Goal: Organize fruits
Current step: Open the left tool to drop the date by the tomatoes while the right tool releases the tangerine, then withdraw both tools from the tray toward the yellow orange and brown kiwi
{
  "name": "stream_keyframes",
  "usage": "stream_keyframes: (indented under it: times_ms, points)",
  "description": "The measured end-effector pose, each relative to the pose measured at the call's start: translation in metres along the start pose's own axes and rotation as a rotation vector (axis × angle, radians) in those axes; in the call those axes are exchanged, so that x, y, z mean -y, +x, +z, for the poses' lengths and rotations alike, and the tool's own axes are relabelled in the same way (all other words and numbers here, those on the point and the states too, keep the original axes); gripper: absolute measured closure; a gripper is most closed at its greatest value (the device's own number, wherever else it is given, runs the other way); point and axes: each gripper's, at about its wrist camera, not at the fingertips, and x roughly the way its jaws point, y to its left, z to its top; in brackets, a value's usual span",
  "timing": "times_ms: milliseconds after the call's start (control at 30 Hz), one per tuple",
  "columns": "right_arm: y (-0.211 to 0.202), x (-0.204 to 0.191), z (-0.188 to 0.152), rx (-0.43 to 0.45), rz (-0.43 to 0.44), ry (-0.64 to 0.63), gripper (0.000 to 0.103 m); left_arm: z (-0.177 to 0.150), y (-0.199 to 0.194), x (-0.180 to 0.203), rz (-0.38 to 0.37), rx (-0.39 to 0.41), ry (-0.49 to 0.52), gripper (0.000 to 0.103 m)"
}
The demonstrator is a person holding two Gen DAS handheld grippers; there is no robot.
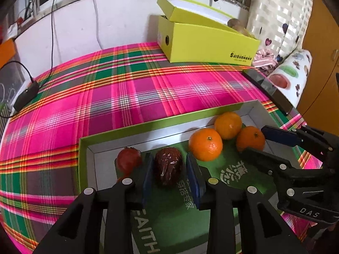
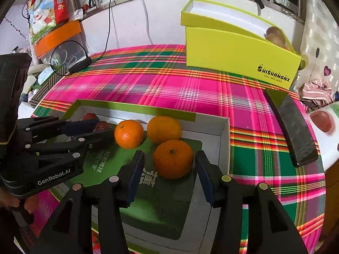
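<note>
My left claw (image 1: 172, 176) brackets the dark red date (image 1: 168, 166) in the shallow green tray (image 1: 83, 160), pads just off it. My right claw (image 2: 169, 170) stands wide around 1 of 3 oranges (image 2: 173, 159), not touching.

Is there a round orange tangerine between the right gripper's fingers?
Yes, a round orange tangerine sits in the shallow green-rimmed box between the right gripper's blue pads, which don't press on it.

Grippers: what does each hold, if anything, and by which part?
Right gripper: nothing; the orange sits between its pads with gaps either side. Left gripper: pads flank the dark red date at its sides; whether they grip cannot be told.
</note>
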Motion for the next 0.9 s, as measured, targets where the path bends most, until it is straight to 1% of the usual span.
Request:
stream_keyframes:
  times_ms: [233, 300, 533, 667, 900]
  points:
    - [-0.020, -0.002, -0.006, 0.036, 0.001, 0.007, 0.051, -0.006, -0.023, -0.004, -0.015, 0.046, -0.024, 0.061]
    - [-0.029, -0.005, -0.010, 0.045, 0.004, 0.006, 0.051, -0.009, -0.032, -0.004, -0.008, 0.066, -0.026, 0.061]
    - [-0.054, -0.015, -0.027, 0.064, 0.006, 0.011, 0.051, -0.032, -0.065, 0.001, 0.005, 0.107, -0.031, 0.061]
    - [-0.066, -0.022, -0.040, 0.064, 0.017, 0.010, 0.051, -0.049, -0.080, 0.005, 0.007, 0.115, -0.039, 0.061]
    - [-0.080, -0.028, -0.064, 0.026, 0.041, 0.040, 0.051, -0.077, -0.104, 0.015, 0.014, 0.111, -0.045, 0.061]
